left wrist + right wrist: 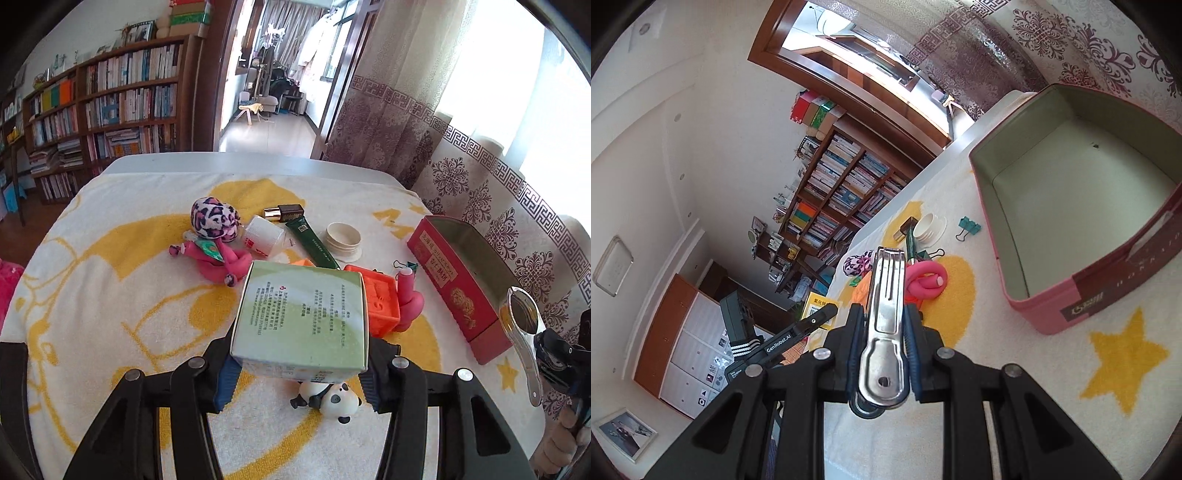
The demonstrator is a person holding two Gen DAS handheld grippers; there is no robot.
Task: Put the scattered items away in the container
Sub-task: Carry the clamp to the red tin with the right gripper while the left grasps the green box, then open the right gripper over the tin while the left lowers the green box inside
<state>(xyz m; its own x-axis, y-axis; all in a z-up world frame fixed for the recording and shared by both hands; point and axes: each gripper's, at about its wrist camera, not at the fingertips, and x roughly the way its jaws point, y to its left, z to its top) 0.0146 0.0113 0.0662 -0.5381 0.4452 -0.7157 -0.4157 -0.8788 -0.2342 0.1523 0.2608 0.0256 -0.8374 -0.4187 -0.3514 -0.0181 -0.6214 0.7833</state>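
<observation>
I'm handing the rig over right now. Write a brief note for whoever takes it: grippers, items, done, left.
Left gripper: shut on the pale green cardboard box.
Right gripper: shut on the shiny metal clip.
Red rectangular tin: on the towel, open, empty inside.
Done: nothing in the tin yet.
Left: both held items, then the panda figurine, pink plush snake, green tube, white jar, orange block.

Bright daylight floods both views. In the left wrist view it comes through the curtain (461, 122), where the window behind burns out to plain white. The towel (110, 266) below it is evenly lit, with only soft, short shadows. In the right wrist view the metal clip (884, 328) carries sharp glare. Both pictures are sharp at the middle, bend strongly outward, and end in black corners.
</observation>
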